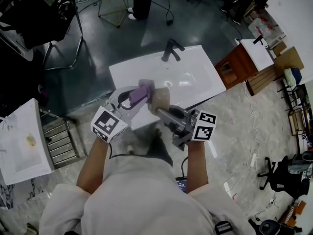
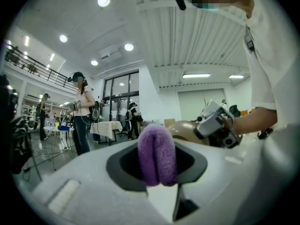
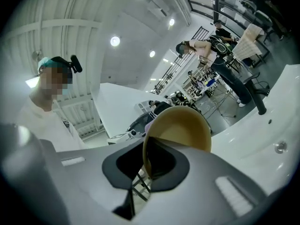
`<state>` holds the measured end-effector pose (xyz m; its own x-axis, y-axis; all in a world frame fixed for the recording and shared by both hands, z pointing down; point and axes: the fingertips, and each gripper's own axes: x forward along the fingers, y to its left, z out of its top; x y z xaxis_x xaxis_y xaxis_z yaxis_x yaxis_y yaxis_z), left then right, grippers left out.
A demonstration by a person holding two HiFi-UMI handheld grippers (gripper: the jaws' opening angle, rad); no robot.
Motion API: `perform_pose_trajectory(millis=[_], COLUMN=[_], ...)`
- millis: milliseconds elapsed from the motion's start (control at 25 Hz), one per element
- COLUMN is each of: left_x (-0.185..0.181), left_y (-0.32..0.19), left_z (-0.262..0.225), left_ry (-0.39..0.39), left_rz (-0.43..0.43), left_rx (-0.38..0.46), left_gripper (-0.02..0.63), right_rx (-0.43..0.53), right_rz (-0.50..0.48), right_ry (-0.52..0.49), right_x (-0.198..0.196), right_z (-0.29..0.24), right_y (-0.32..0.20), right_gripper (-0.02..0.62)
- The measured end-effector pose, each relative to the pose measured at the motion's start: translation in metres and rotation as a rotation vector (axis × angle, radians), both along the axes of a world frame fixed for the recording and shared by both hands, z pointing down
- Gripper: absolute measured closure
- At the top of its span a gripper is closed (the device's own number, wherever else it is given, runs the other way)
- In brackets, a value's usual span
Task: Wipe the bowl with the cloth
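Closest to me is my pale shirt [image 1: 146, 199], filling the near edge of the head view. Beyond it I hold both tools out level, side by side.

My left tongs [image 1: 138, 96] are clamped on the purple cloth [image 1: 143, 89]. It is folded into a thick roll that fills the gap between the jaws and bulges out past their tips.

My right tongs [image 1: 160, 109] are pinched on the rim of the tan bowl [image 1: 160, 100], with only the thin edge between the jaws. The bowl stands on edge in the air, and most of it sticks out beyond the tips.

Cloth and bowl meet in the middle between my two tools, the cloth on the left and right up against the bowl's left side. They look to be touching. In the right gripper view only a sliver of purple peeps round the bowl's edge.

Both are held up in the air over the near edge of a white washbasin [image 1: 200, 77]. Its black tap [image 1: 171, 49] stands at the far side. Past that, on the grey floor [image 1: 98, 38], a person [image 1: 141, 1] stands well apart from me.
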<state>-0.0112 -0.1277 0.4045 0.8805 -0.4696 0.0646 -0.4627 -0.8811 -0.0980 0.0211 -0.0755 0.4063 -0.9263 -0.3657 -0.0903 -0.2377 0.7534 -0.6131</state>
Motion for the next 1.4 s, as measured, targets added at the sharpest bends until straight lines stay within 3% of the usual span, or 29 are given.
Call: perform_pose_trajectory(millis=[240, 440, 600, 800, 1200, 1400], left_x=[-0.001, -0.001, -0.002, -0.010, -0.048, -0.077], left_y=[0.001, 0.012, 0.020, 0.021, 0.008, -0.004], left_z=[0.013, 0.019, 0.008, -0.001, -0.036, -0.056], left_ry=[-0.019, 0.001, 0.078, 0.113, 0.051, 0.011], left_rz=[-0.006, 0.019, 0.035, -0.001, -0.154, -0.231], left_rx=[-0.021, -0.053, -0.085, -0.078, 0.053, 0.123], left_gripper=[0.492, 0.494, 0.494, 0.494, 0.492, 0.492], right_rx=[0.014, 0.025, 0.038, 0.092, 0.264, 0.340], right_rz=[0.039, 0.083, 0.116, 0.178, 0.339, 0.372], right_ry=[-0.061, -0.038, 0.054, 0.155, 0.402, 0.471], right_x=[0.005, 0.007, 0.002, 0.003, 0.023, 0.028], right_z=[-0.012, -0.013, -0.004, -0.001, -0.028, -0.048], right_y=[-0.009, -0.018, -0.023, -0.025, -0.036, -0.036], right_gripper=[0.581, 0.581, 0.581, 0.581, 0.581, 0.581])
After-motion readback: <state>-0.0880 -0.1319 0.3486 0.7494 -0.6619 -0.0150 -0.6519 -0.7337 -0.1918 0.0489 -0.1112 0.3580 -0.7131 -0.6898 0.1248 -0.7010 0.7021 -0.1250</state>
